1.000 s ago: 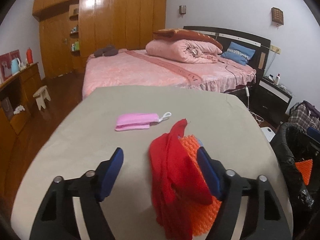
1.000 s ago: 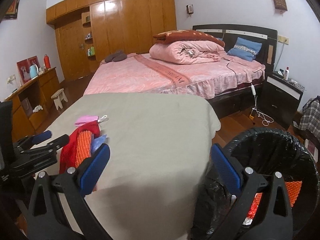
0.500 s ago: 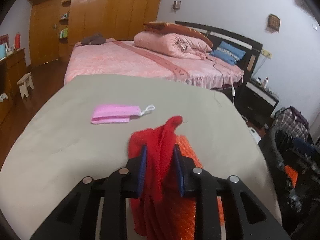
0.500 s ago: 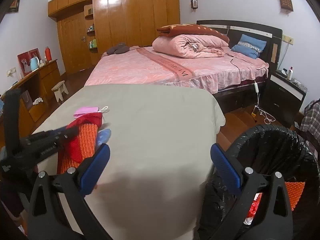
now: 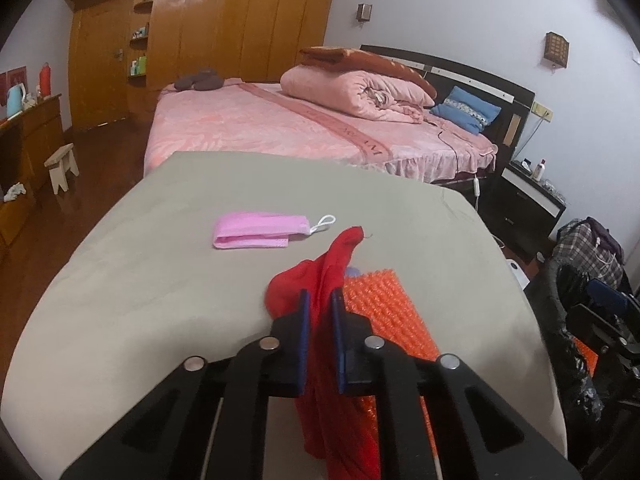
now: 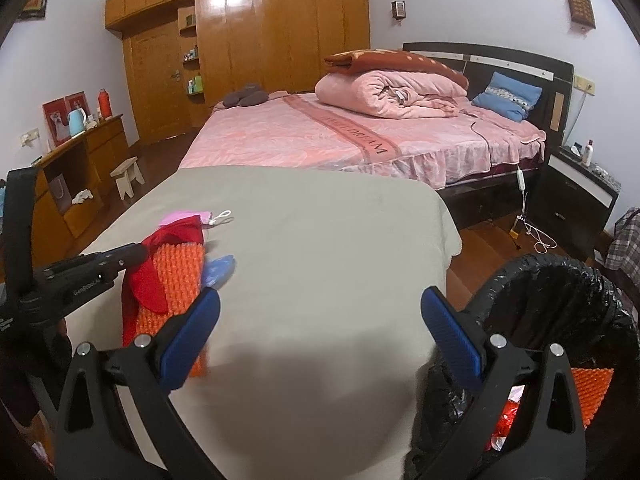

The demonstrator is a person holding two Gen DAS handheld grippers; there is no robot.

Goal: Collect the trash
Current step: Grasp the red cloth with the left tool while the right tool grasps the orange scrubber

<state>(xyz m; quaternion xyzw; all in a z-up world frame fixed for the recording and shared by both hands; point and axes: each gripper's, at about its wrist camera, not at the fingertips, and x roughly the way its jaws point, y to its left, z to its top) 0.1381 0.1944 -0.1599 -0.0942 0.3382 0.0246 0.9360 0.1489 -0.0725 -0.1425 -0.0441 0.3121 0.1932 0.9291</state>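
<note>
Pinching a red cloth (image 5: 320, 280) on the tabletop (image 5: 160, 280), the left gripper (image 5: 320, 336) must next carry it right to the bin (image 6: 560, 280); right gripper (image 6: 320, 320) wide, empty.

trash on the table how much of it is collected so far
Partly done: the black-lined bin already holds an orange bubble sheet and red scraps. In hand: the left claw is shut on the red cloth, not yet lifted clear of the table. Left: the orange bubble sheet, a blue scrap and the pink mask. The right claw is open and empty.
</note>
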